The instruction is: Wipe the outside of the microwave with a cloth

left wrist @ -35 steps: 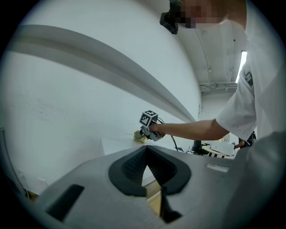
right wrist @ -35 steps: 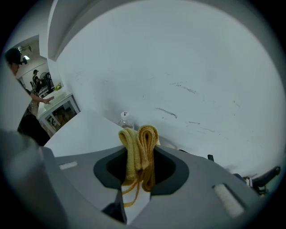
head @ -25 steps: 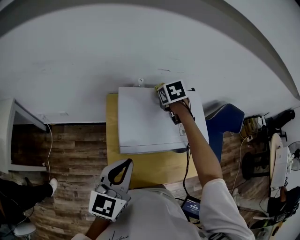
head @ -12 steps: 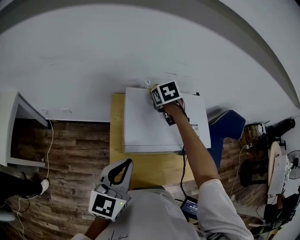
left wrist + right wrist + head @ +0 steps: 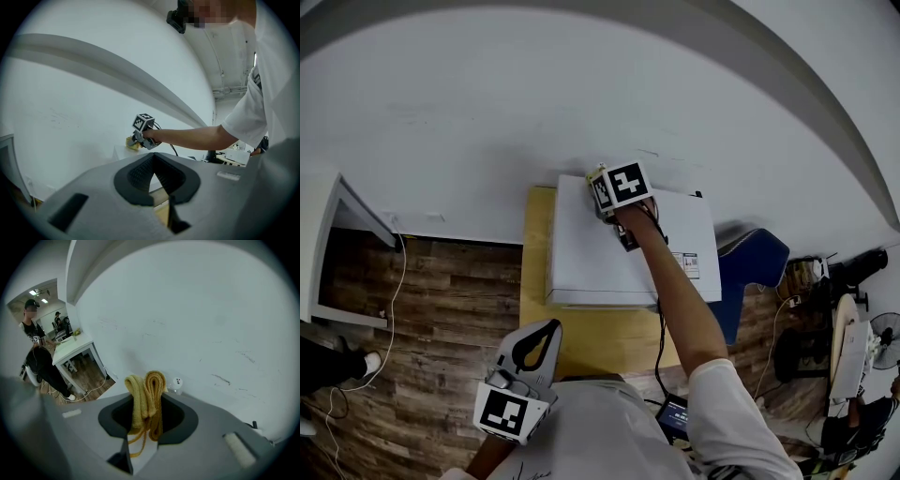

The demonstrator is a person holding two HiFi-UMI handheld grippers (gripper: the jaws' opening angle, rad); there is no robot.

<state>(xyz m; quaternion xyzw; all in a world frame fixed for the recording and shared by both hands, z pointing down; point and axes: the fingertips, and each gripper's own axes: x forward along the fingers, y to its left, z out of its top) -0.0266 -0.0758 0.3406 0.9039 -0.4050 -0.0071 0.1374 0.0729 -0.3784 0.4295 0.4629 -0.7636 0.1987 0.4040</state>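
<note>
1. Microwave point(image 5: 591, 262) top: bare, open left and forward of the right gripper point(image 5: 600, 180).
2. Wall point(image 5: 581, 103): close behind microwave, shutting the rear.
3. Surface point(image 5: 536, 272): bare strips left and front of microwave.
4. Blue chair point(image 5: 755, 262): beside right flank.

Right arm point(image 5: 673, 286) stretched forward, nearly straight, bare below a short white sleeve. Right hand-held gripper point(image 5: 602, 184) at its far end, marker cube uppermost, jaws clamped on a folded yellow cloth point(image 5: 149, 397). Left hand-held gripper point(image 5: 154, 164) low, close to the torso, jaws pointing forward, closed together, nothing between them.
</note>
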